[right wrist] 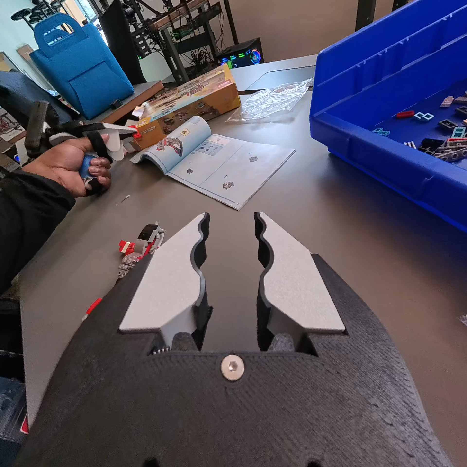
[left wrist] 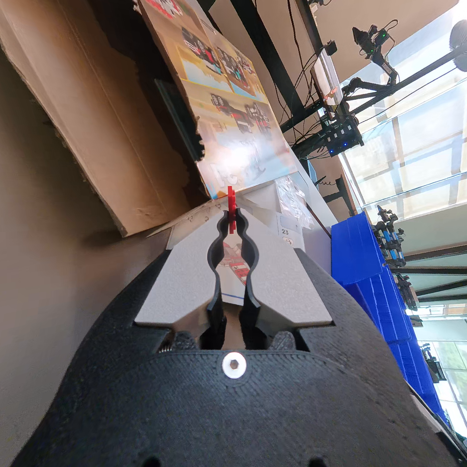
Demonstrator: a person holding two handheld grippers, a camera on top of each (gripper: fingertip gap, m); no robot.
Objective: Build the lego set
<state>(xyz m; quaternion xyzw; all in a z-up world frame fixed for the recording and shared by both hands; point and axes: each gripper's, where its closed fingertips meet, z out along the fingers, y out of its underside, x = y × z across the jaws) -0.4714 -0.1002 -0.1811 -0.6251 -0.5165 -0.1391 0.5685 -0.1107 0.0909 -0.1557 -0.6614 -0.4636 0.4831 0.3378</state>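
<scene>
- On the matte grey table (right wrist: 316, 227), right gripper (right wrist: 231, 217) hovers low with jaws spread wide, nothing between them; pale grey flat plates over black wavy-edged inner pads, grainy black printed body, one silver hex bolt.
- Left gripper (left wrist: 232, 219) pinched nearly closed on a small red lego piece (left wrist: 231, 206); thin, flat, studded edge, sticking out past the tips. Camera is rolled sideways, held up off the table.
- From the right wrist view the left gripper (right wrist: 134, 130) sits far left, a person's hand (right wrist: 73, 166) wrapped round its blue grip, black sleeve behind; red piece (right wrist: 133, 131) at its tip, just in front of the box.
- Partly built lego model (right wrist: 141, 246) lies on the table just left of the right gripper's left finger; red, grey, black and white bricks, lumpy shape, partly hidden by the finger.
- Instruction booklet (right wrist: 219, 166) open flat, glossy pale blue pages, left page curling up; well ahead of the right gripper.
- Cardboard lego box (right wrist: 197, 106) behind the booklet, yellow-orange sides, printed top; torn flap edge seen close in the left wrist view (left wrist: 227, 101).
- Crinkled clear plastic bag (right wrist: 273, 101) beside the box.
- Blue plastic bin (right wrist: 379, 161) at right, ribbed hard walls, loose small lego pieces (right wrist: 444, 141) inside: black, grey, teal, red.
- Blue felt bag (right wrist: 80, 70) with handle on a side bench at the back left.
</scene>
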